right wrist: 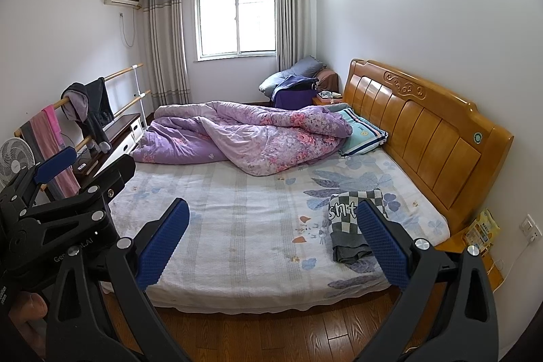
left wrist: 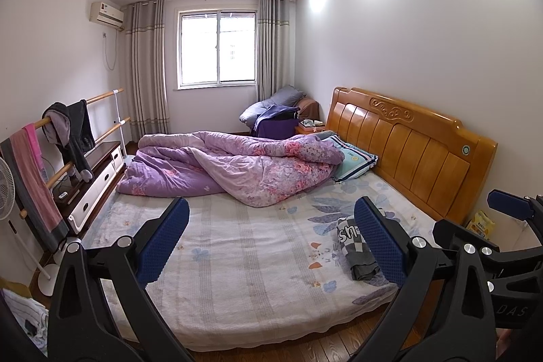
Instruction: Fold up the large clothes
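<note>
Purple quilt (right wrist: 244, 138) bunched far side, checked garment (right wrist: 353, 229) nr headboard (right wrist: 424, 124)

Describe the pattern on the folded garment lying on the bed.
Grey-and-white checks with white lettering on the folded garment; the right wrist view shows it best.

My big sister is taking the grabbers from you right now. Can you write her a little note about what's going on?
Left gripper: open, holding nothing, above the near edge of the bed.
Right gripper: open, holding nothing too.
A folded checkered garment lies on the sheet near the wooden headboard.
The purple floral quilt is bunched up at the far side of the bed.
Clothes hang on the wooden rack, unfolded.
Neither gripper touches any cloth.
</note>
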### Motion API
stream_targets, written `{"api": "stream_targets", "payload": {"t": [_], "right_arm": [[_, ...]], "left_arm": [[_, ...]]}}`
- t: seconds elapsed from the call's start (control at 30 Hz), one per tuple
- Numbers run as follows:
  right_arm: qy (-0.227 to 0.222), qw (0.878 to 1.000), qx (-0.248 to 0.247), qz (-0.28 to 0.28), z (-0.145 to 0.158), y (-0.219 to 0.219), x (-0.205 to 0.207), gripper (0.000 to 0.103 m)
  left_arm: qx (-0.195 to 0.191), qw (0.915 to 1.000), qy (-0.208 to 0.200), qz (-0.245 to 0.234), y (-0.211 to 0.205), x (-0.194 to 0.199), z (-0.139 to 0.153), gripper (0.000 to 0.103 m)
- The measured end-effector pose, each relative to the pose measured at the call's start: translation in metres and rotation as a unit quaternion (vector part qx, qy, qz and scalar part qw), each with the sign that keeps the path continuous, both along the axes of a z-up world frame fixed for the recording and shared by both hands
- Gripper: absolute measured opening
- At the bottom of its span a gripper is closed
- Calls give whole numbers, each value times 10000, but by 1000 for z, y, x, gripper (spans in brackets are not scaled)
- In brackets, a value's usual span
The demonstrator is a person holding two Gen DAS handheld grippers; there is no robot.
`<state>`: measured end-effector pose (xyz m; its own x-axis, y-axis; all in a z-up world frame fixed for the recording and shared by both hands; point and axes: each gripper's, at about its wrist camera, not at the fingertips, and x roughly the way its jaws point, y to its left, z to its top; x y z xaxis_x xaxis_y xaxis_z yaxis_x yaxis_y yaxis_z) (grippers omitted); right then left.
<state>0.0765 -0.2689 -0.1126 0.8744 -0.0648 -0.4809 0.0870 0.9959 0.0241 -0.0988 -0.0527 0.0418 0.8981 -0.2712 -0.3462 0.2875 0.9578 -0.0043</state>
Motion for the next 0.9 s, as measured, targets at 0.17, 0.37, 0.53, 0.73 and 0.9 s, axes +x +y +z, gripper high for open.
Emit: {"api": "stream_targets", "payload": {"t": [0.17, 0.37, 0.53, 0.73, 0.9], "right_arm": [[14, 10000, 10, -8, 0, 1, 0, 95], [26, 10000, 8, -15, 1, 0, 0, 95], [30, 10000, 16, -20, 1, -2, 1, 95], [33, 10000, 3, -43, 2, -6, 1, 95], [63, 10000, 13, -56, 1, -8, 3, 95]], "left_arm": [[10, 10000, 1, -4, 0, 1, 0, 98], [10, 10000, 15, -31, 0, 3, 0, 98], [7, 10000, 12, -27, 0, 3, 0, 98], [8, 10000, 21, -47, 0, 5, 1, 98], [13, 10000, 30, -57, -3, 7, 0, 98]]}}
